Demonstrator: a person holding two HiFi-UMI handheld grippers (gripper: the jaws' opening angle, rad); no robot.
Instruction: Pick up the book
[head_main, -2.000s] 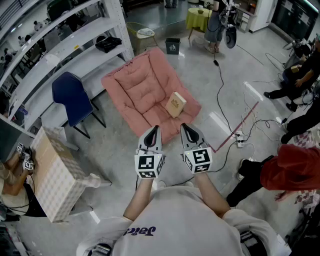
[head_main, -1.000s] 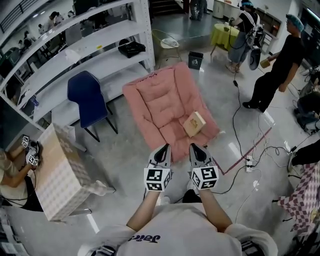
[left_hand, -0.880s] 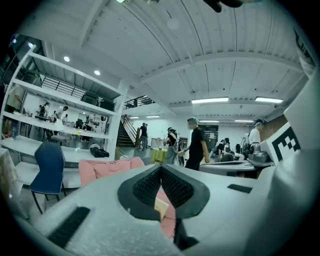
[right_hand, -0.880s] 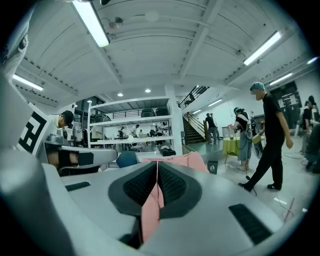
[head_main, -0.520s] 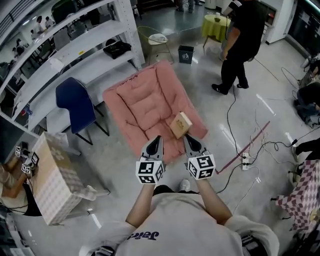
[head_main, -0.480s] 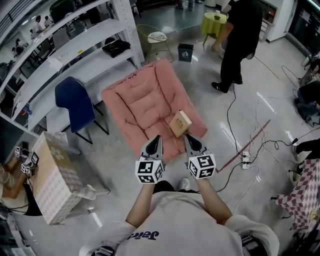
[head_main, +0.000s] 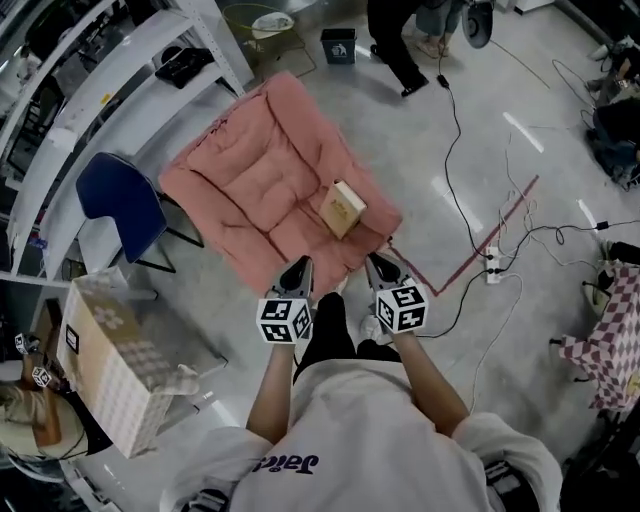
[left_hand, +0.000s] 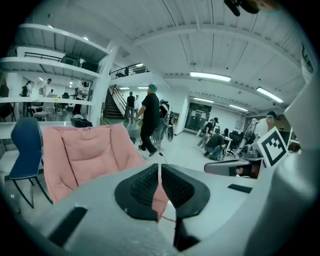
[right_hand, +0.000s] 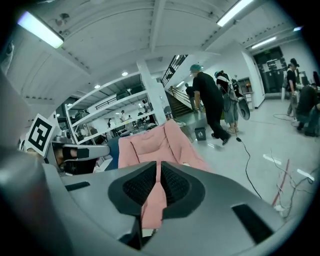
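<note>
One book (head_main: 343, 208), one cushion (head_main: 262, 180), one chair (head_main: 113, 196)

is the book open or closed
Closed: the book lies on the pink cushion with its tan cover facing up, no pages spread.

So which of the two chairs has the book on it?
The pink padded lounge chair: the tan book lies on its cushion. The dark blue plastic chair beside it carries none.

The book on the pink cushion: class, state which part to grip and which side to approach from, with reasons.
Probably its nearest edge, pinched across the thickness, approaching from the person's side. The book lies cover-up near the front corner of the pink cushion, that edge facing the right tongs, which are shut and would need opening first.
</note>
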